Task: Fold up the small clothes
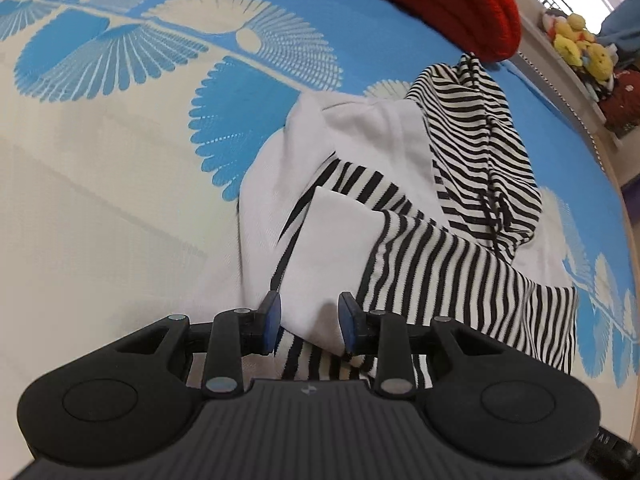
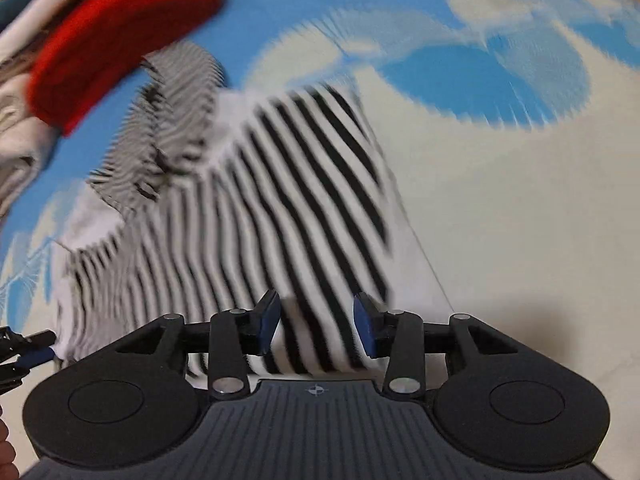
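A black-and-white striped garment with white panels (image 1: 420,208) lies crumpled on the blue and cream bedspread (image 1: 120,160). My left gripper (image 1: 310,326) is open, its jaws either side of a white fold at the garment's near edge. In the right wrist view, which is motion-blurred, my right gripper (image 2: 318,326) is open over the striped cloth (image 2: 280,208) at another near edge. The left gripper's fingertips (image 2: 36,354) show at that view's left edge beside the cloth.
A folded red knit garment (image 1: 440,4) lies beyond the striped one, also in the right wrist view (image 2: 120,48). More clothes lie behind it (image 2: 16,92). A shelf with plush toys (image 1: 576,44) stands past the bed's right edge.
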Motion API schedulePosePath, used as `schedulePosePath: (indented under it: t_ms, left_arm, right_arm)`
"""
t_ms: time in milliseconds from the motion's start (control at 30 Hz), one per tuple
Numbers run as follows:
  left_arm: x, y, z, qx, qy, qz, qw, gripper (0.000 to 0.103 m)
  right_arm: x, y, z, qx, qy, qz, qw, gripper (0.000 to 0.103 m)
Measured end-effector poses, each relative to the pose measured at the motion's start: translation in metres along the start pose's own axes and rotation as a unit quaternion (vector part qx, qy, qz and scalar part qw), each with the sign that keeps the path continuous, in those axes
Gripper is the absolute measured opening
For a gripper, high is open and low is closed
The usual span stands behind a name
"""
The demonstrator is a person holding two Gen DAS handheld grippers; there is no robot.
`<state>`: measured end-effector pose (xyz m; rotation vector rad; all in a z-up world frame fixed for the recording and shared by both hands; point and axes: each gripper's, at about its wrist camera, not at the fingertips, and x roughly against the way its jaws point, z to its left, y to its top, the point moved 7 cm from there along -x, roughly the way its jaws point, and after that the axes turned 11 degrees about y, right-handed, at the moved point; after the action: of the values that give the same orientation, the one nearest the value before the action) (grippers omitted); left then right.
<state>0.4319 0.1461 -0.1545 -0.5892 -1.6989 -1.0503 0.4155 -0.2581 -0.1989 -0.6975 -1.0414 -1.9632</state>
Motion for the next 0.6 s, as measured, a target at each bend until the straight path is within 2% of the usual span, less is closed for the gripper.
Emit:
schedulePosePath:
  t_ms: [67,133,267,300,333,400,600]
  left_arm:
    - [-0.004,0.001,-0.002,-0.003,0.005,-0.002,1.0,0.037]
    - [-0.01,0.0,-0.006,-0.011,0.012,-0.004,0.9999,0.045]
    - [-0.021,-0.005,-0.01,-0.019,0.023,0.001,0.9996,0.045]
    - [-0.02,-0.004,-0.011,-0.025,0.029,-0.006,0.9993,0.04]
    - [-0.018,-0.004,-0.011,-0.033,0.037,-0.015,0.9987,0.023]
    - [-0.014,-0.004,-0.014,-0.056,0.057,-0.034,0.9962,0.0]
    - [0.019,0.001,-0.013,-0.037,0.052,-0.083,0.9945,0.0]
  right_arm:
    - [0.001,-0.002,-0.008,-0.035,0.02,0.004,0.999,0.042]
    - [0.003,-0.002,-0.009,-0.039,0.025,0.005,0.999,0.042]
    - [0.011,-0.002,-0.009,-0.047,0.033,0.007,0.998,0.043]
    - [0.012,-0.001,-0.009,-0.048,0.036,0.007,0.998,0.044]
    - [0.014,0.0,-0.01,-0.045,0.034,0.007,0.998,0.045]
    - [0.013,0.001,-0.011,-0.033,0.026,0.01,0.999,0.045]
    - [0.014,0.006,-0.014,-0.035,0.026,0.008,0.999,0.045]
